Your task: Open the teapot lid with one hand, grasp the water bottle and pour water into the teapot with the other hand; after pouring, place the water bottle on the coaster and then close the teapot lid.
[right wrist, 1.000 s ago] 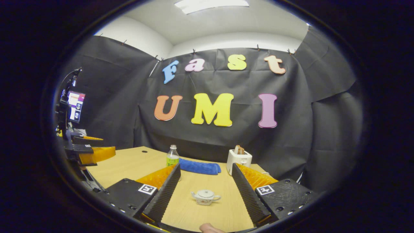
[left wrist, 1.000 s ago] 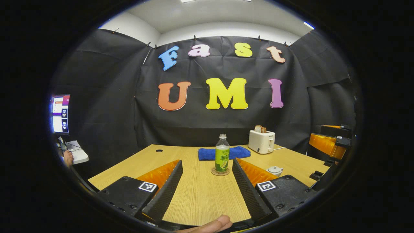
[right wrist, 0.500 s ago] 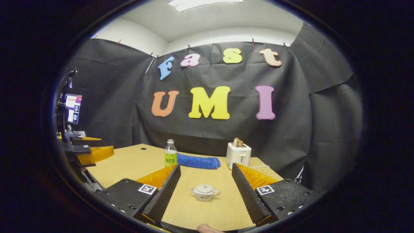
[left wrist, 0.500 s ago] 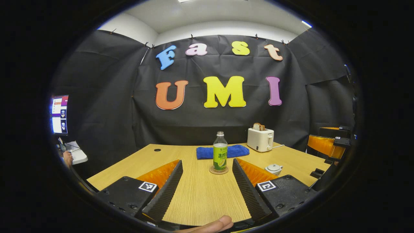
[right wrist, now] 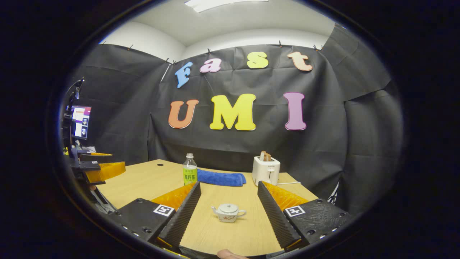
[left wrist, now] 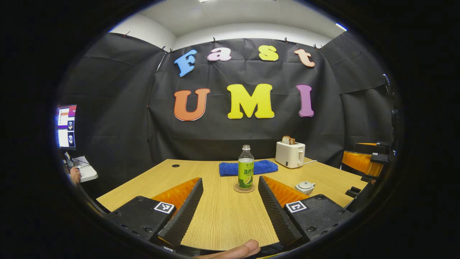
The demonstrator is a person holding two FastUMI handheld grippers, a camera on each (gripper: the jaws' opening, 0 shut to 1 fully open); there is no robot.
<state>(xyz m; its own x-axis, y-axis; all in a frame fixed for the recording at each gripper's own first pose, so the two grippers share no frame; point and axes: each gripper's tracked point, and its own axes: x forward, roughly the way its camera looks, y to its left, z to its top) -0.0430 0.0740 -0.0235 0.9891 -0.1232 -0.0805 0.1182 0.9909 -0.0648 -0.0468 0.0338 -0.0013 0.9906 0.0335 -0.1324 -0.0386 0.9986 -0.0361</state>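
Note:
A clear water bottle with a green label stands upright on a round coaster mid-table, ahead of my open left gripper. A small white teapot with its lid on sits on the table between the fingers of my open right gripper, some way ahead of them. The teapot also appears right of the bottle in the left gripper view, and the bottle stands at left in the right gripper view. Nothing is held by either gripper.
A folded blue towel lies behind the bottle. A white toaster with bread in it stands at the back right. The wooden table spreads out in front. A monitor hangs at far left. The other gripper shows at right.
Both views have tilted slightly, so the bottle, teapot and toaster sit a little higher in frame than a second ago. Nothing on the table has moved and both grippers stay open.

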